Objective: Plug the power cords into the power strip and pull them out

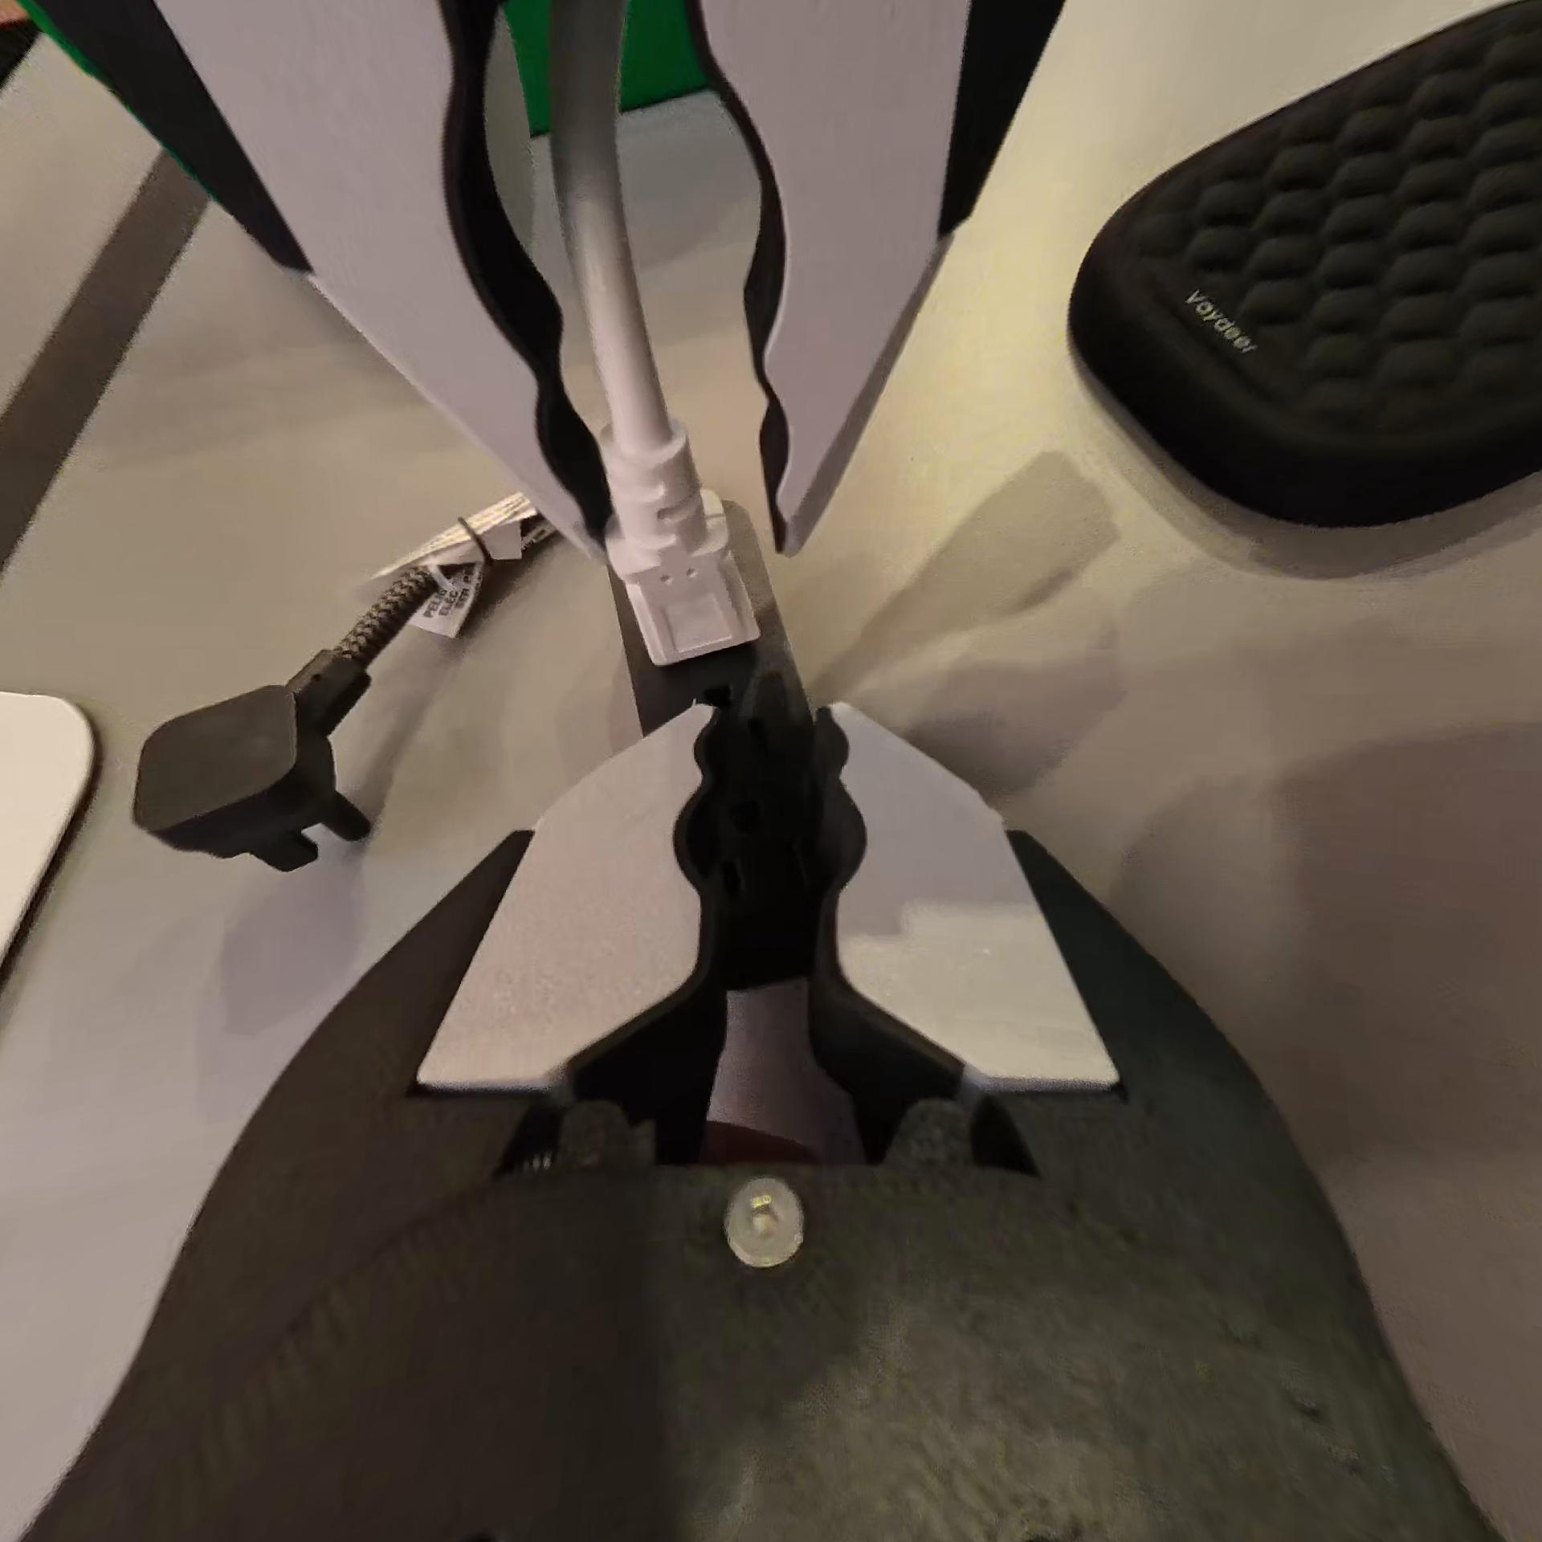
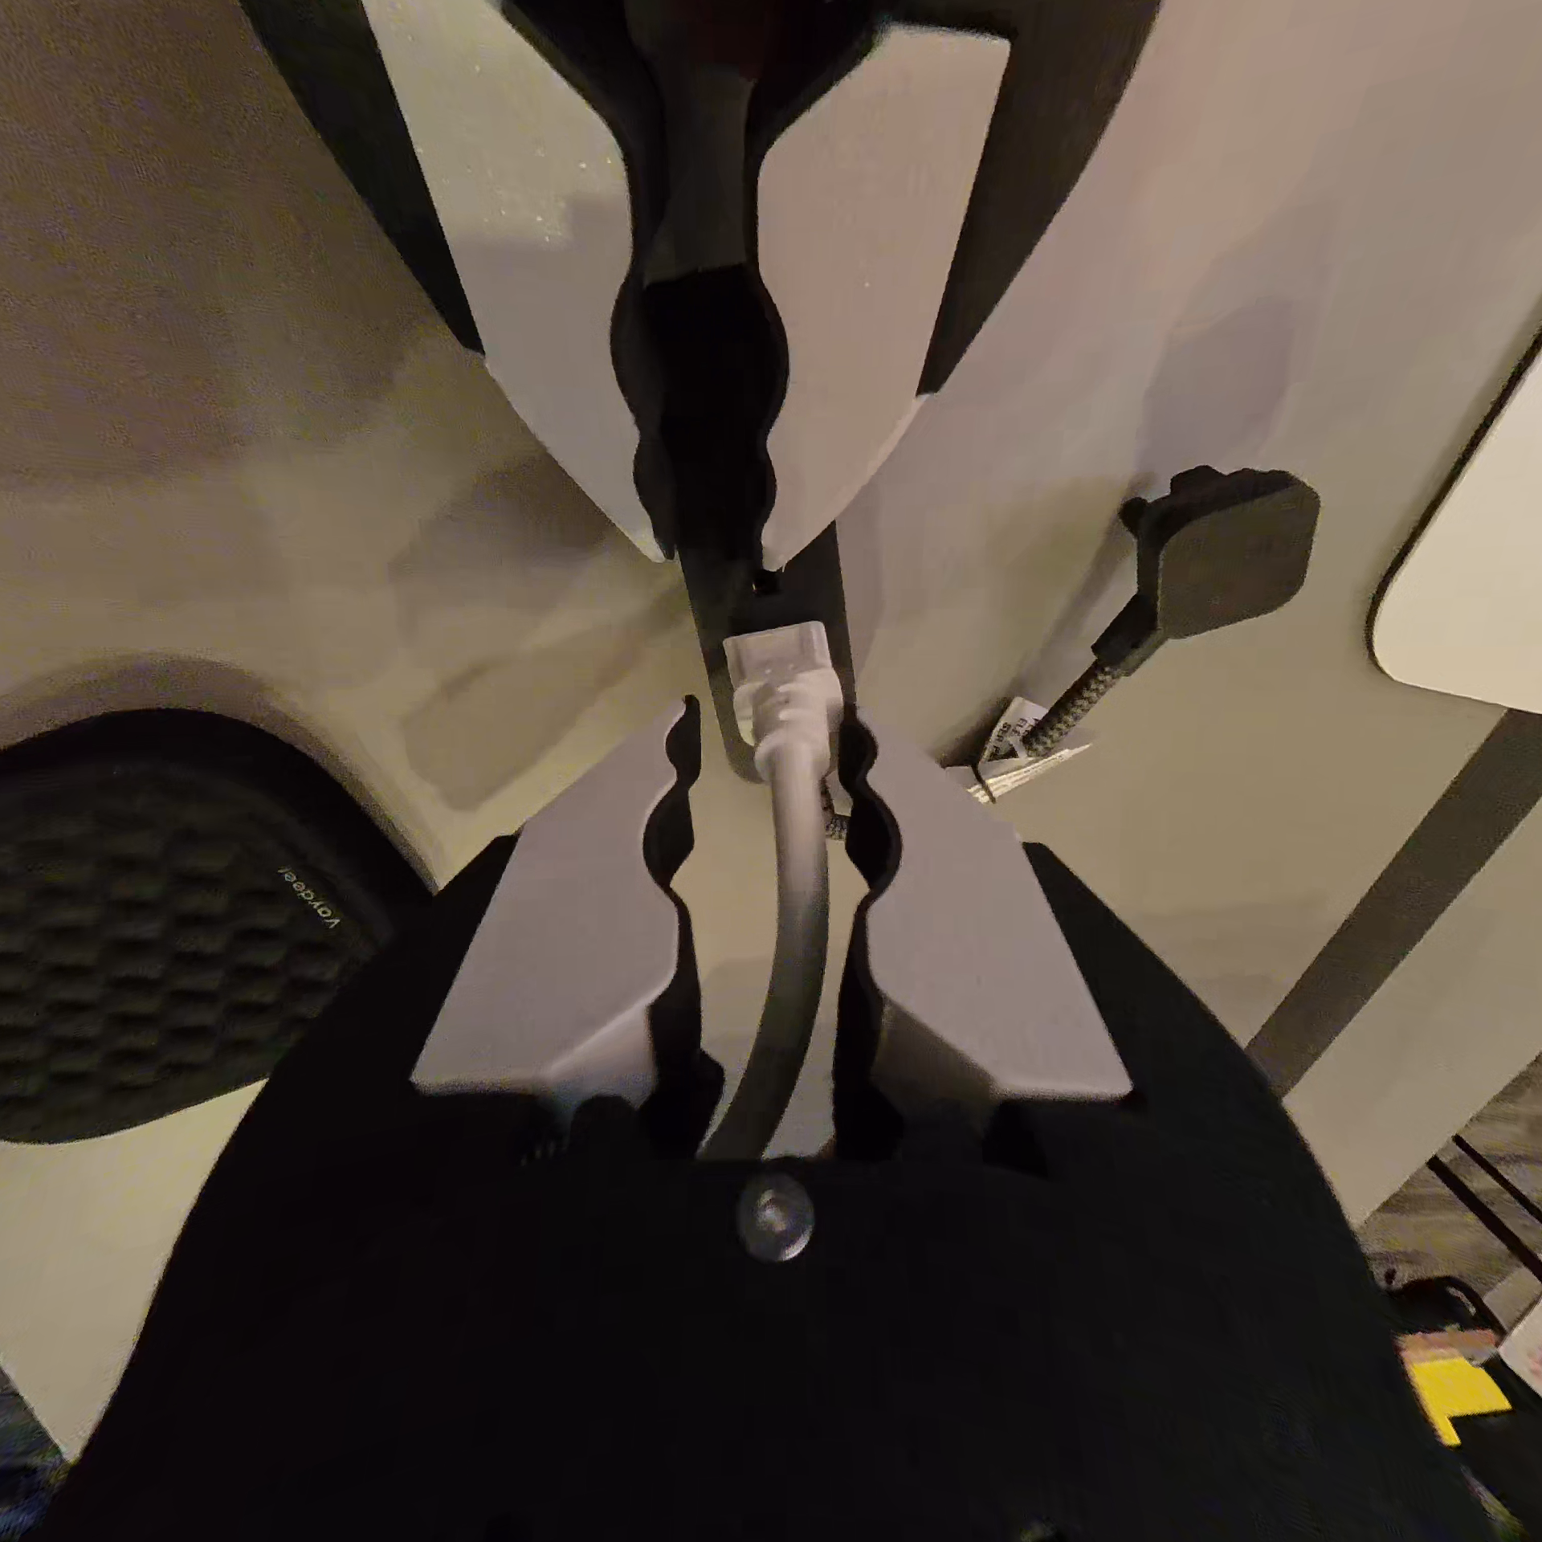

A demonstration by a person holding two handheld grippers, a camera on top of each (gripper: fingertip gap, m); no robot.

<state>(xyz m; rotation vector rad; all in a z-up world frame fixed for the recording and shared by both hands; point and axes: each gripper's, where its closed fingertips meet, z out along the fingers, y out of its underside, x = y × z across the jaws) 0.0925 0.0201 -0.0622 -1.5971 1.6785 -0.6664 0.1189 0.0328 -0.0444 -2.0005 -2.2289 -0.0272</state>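
A slim black power strip point(image 1: 667, 692) lies on the pale table. My left gripper point(image 1: 763, 734) is shut on its near end. A white plug point(image 1: 688, 601) on a white cord point(image 1: 609, 275) sits in the strip just past the left fingertips. My right gripper point(image 2: 768, 718) is open, one finger on each side of the white cord point(image 2: 797, 901), right behind the white plug point(image 2: 776, 663). In the right wrist view the left gripper point(image 2: 718, 534) comes in from the top, shut on the strip point(image 2: 834, 601). In the left wrist view the right gripper point(image 1: 684, 534) comes in from above.
A black plug point(image 1: 225, 768) on a braided cord with paper tags lies loose on the table beside the strip; it also shows in the right wrist view point(image 2: 1227, 567). A black padded wrist rest point(image 1: 1335, 292) lies on the other side. A white flat object point(image 1: 33, 793) sits at the edge. Only a small space, under 4 cm, lies between the two pairs of fingers.
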